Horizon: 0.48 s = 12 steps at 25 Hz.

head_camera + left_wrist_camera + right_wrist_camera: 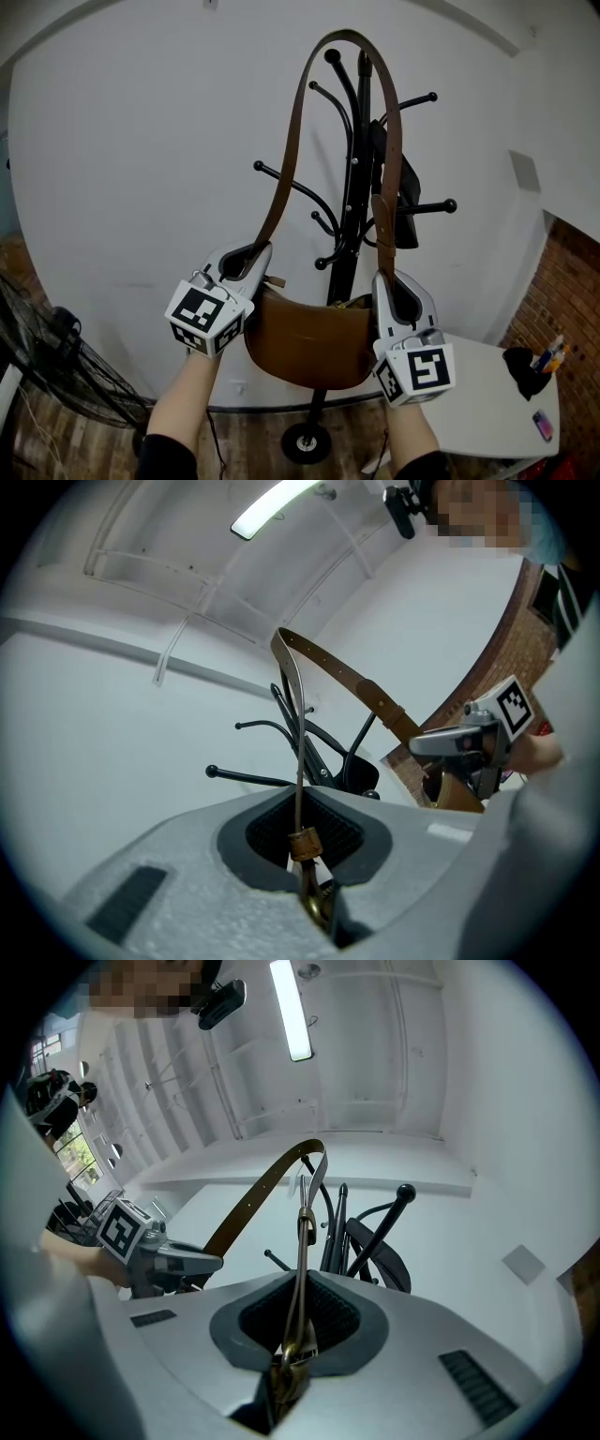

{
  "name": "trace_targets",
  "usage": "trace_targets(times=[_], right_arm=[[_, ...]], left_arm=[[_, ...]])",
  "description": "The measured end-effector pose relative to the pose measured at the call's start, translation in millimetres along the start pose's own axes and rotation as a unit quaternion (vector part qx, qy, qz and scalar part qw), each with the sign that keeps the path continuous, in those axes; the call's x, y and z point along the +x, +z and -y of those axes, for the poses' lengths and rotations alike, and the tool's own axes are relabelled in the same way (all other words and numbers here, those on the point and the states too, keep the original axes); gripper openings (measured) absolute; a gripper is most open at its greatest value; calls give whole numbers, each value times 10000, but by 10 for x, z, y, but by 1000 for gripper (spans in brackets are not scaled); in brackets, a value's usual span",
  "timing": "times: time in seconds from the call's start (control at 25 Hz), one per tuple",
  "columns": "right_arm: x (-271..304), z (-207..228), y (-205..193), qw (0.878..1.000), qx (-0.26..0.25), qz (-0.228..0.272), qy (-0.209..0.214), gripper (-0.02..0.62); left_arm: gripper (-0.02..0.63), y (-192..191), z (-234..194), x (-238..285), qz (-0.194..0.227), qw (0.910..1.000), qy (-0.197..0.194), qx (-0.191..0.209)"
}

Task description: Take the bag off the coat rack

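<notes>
**Head view.** The left tongs [246,262] and the right tongs [384,281] are held side by side with their tips angled upward. The brown leather bag [309,347] hangs between them, just below their tips. Its shoulder strap [284,183] runs up from each tongs and arches over the top of the black coat rack [349,216], which stands beyond the tongs. A white table [492,412] lies below the right tongs.

**Left gripper view.** The left tongs are pressed together, pinching the strap end at its leather keeper and brass ring.

**Right gripper view.** The right tongs pinch the other strap end at its metal ring. Ahead of them, the strap's apex stands above the rack's uppermost hooks.
</notes>
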State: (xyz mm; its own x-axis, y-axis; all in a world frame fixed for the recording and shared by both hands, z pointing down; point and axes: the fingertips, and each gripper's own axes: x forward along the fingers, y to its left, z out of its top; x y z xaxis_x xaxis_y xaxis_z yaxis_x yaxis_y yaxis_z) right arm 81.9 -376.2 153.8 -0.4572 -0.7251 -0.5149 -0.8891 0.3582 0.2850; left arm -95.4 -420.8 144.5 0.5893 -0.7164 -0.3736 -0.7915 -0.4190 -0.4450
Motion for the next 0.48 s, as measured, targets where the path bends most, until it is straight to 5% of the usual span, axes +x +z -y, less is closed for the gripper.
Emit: trace_targets(times=[0.48], right_arm=[[-287,-212,-13,9997,92,-213,-46,28]], left_arm=[[18,25,197,-383,-66,9994,-107,-318]])
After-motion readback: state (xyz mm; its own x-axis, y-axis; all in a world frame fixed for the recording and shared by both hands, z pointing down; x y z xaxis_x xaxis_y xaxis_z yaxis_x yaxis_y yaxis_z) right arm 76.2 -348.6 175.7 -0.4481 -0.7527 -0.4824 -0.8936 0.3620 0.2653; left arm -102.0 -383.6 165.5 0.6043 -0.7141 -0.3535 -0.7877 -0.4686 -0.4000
